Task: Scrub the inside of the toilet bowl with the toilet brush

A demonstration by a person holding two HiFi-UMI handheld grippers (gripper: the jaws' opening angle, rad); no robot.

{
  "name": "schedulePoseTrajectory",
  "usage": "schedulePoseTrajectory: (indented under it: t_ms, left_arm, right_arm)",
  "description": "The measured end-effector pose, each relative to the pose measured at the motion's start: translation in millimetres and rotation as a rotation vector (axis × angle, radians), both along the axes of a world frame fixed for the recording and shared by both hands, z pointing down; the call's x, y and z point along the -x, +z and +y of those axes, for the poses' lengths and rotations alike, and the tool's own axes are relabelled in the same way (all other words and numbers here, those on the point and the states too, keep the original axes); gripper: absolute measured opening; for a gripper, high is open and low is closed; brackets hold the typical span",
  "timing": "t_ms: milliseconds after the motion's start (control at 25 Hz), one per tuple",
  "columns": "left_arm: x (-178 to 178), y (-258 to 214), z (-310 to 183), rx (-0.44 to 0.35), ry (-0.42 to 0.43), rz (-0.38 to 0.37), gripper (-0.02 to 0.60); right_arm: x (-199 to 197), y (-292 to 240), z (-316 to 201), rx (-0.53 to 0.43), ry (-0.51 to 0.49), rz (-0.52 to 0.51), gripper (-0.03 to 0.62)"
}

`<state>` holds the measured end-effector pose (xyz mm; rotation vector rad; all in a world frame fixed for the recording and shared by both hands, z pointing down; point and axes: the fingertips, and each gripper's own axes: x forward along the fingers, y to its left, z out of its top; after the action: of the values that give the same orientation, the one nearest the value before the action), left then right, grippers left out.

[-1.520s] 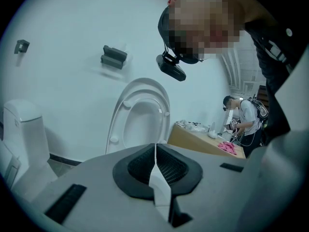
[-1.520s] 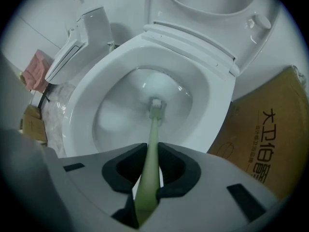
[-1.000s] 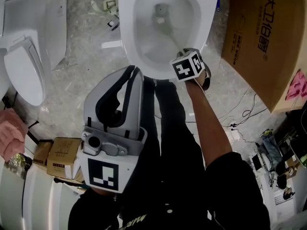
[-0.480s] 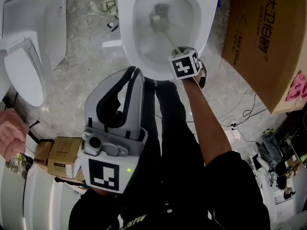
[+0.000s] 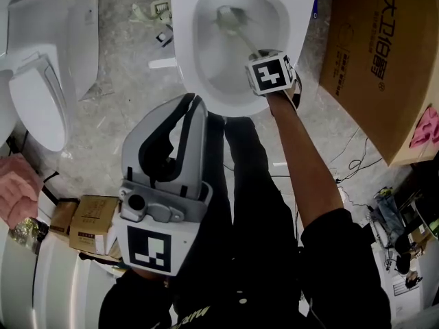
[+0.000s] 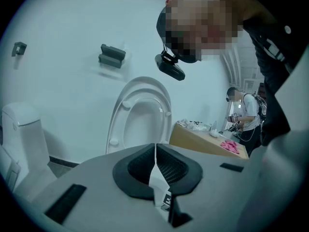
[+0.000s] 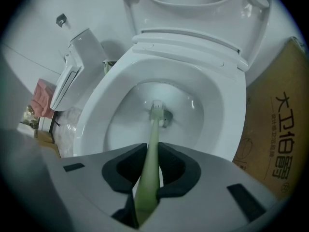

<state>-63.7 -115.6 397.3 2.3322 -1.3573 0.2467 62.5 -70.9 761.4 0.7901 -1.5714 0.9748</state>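
Scrubbing step in hand. Right tool point(image 7: 150, 166) clamps the pale green plastic toilet brush point(image 7: 153, 134), its head at the drain of the white ceramic toilet bowl point(image 7: 106, 124). Left tool point(image 6: 155, 170) closed, idle. Next, likely: sweep the bowl walls.

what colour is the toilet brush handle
Pale green; the toilet brush handle shows best in the right gripper view.
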Motion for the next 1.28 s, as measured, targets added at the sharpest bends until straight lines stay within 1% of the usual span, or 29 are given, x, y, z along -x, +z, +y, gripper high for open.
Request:
schedulePoseTrajectory:
  t_ms: [160, 400, 560, 680, 800, 960, 1120, 1280]
  left_arm:
    - [-2.7, -6.7, -0.5, -0.014, 0.007, -0.006, 0.034]
    - [-11.0, -22.2, 0.5, -0.045, 0.016, -0.014, 0.034]
    - [-17.7, -29.8, 7.1, -0.045, 0.021, -0.018, 0.034]
    - [-22.6, -46.7, 13.7, -0.051, 0.017, -0.014, 0.034]
    - [-26.6, -70.5, 18.0, -0.073, 0.031, -0.015, 0.034]
    - [-32.5, -113.7, 27.7, -0.082, 0.051, -0.027, 0.034]
    - [-33.0, -158.0, 27.2, -0.140, 0.052, -0.030, 0.034]
    - [-34.0, -202.2, 36.6, -0.172, 0.052, -0.023, 0.034]
  right_arm:
    - [-1.2, -1.6, -13.0, -0.034, -0.043, -0.014, 0.087]
    - [-9.0, -7.7, -3.7, -0.045, -0.074, -0.016, 0.087]
    - [-12.8, -26.0, 4.5, -0.079, -0.079, -0.028, 0.087]
    - [-20.6, -49.7, 12.9, -0.109, -0.082, -0.037, 0.087]
    - [-30.9, -82.3, 18.3, -0.149, -0.070, -0.049, 0.087]
    - [-39.0, -144.1, 38.0, -0.197, -0.061, -0.108, 0.088]
    - [-48.6, -208.1, 33.0, -0.312, -0.074, -0.155, 0.087]
    - [-55.0, -289.3, 32.9, -0.431, -0.078, -0.200, 0.088]
